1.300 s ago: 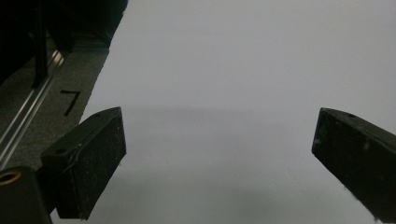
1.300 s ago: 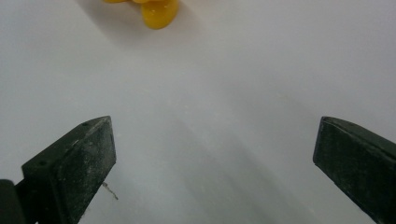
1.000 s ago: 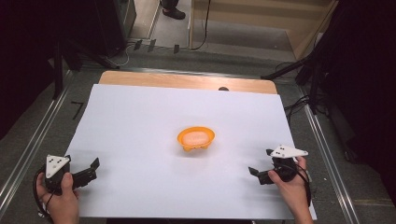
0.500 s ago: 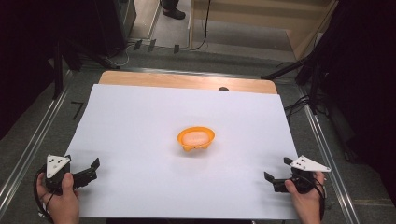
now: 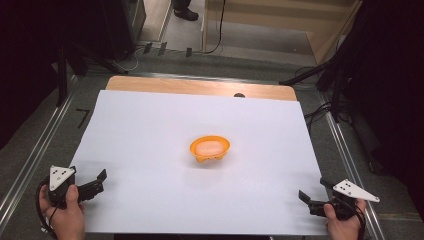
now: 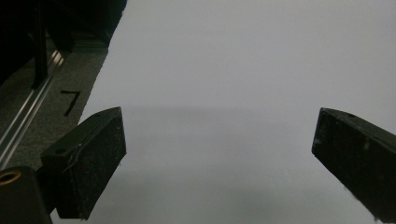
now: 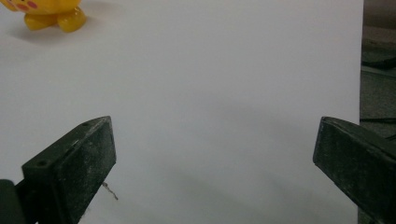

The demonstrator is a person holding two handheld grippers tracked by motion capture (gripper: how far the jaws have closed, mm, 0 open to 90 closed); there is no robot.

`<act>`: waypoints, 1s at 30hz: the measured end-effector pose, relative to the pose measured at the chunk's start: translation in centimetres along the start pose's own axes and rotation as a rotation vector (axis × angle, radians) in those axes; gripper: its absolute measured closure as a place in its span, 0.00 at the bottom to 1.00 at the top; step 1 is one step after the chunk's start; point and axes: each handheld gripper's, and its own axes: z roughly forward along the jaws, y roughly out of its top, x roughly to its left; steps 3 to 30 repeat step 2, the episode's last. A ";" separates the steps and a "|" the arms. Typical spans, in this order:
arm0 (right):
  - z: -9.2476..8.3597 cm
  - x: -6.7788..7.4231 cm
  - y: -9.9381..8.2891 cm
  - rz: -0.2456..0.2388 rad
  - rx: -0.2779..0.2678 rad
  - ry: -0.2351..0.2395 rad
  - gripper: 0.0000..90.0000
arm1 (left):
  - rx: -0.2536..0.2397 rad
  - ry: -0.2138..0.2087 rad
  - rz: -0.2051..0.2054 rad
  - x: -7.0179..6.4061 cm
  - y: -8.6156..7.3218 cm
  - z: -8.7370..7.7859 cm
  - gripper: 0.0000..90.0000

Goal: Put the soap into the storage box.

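I pull my right gripper (image 5: 311, 199) back to the table's (image 5: 150, 130) near corner — jaws spread, empty like my left gripper (image 5: 95, 182) — leaving the orange bowl (image 5: 209, 148) untouched; seemingly a reset.

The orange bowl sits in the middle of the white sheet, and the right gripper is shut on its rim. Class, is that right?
Not quite. The orange bowl does sit in the middle of the white sheet, but the right gripper is not on it: the high view shows it near the sheet's near right corner, and the right gripper view shows its jaws wide apart, holding nothing.

Only the orange bowl (image 5: 210, 148) interrupts the bare white sheet (image 5: 150, 125).
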 end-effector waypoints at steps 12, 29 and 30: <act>0.1 0.0 0.1 0.010 -0.005 -0.005 0.00 | -0.001 0.000 -0.001 0.0 0.0 0.0 0.04; 0.1 0.0 0.1 0.010 -0.005 -0.005 0.00 | -0.001 0.000 -0.001 0.0 0.0 0.0 0.04; 0.1 0.0 0.1 0.010 -0.005 -0.005 0.00 | -0.001 0.000 -0.001 0.0 0.0 0.0 0.04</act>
